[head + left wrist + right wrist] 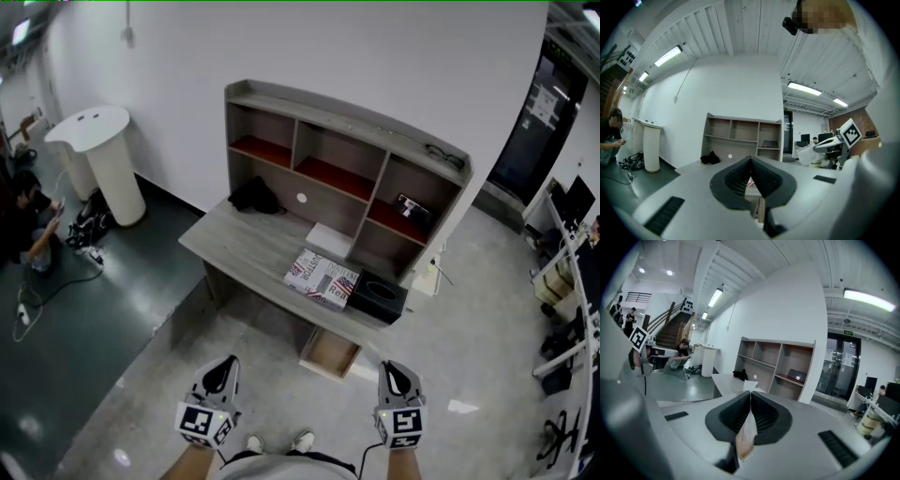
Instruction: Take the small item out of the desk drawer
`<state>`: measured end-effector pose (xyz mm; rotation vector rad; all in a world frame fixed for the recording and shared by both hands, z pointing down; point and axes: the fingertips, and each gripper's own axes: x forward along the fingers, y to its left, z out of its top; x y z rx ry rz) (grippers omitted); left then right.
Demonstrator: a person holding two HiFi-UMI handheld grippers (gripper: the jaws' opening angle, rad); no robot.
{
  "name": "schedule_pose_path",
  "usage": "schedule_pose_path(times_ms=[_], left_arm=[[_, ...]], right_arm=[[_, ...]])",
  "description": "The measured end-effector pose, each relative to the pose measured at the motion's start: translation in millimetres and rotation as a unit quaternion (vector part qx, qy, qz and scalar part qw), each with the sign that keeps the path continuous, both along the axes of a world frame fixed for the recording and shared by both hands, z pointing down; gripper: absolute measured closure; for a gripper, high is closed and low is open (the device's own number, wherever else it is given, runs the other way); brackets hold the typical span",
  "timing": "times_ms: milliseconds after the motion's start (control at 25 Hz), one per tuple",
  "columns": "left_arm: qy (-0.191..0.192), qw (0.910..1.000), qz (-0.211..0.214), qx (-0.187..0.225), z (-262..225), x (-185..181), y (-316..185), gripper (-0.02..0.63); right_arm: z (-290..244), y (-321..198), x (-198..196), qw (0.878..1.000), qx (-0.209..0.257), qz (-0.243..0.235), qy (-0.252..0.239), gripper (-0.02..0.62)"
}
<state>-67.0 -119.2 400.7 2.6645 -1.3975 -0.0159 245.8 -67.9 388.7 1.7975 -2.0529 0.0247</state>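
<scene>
The grey desk [246,246] with a shelf unit on top stands ahead of me, and its wooden drawer [330,353] hangs open below the front edge. My right gripper [396,378] is held up in front of the desk, shut on a small thin pale packet [747,432] that sticks out past the fingertips in the right gripper view [750,394]. My left gripper [222,375] is raised beside it at the left. Its jaws meet at the tips with nothing between them [751,161].
On the desk lie magazines [322,277], a black box [378,297] and a black bag [255,197]. A white round stand [105,159] is at the far left, and a person sits on the floor [28,225] near cables. Office chairs and desks [562,356] line the right.
</scene>
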Motion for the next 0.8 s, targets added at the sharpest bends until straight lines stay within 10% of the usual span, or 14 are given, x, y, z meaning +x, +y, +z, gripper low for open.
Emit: schedule_pose_path(times_ms=[800], left_arm=[[0.007,0.9994,-0.033,0.009,-15.0,-1.5,-21.9,0.588]], right_arm=[[-56.2,23.4,34.7,0.998,0.06,0.025,-0.011,0.566]])
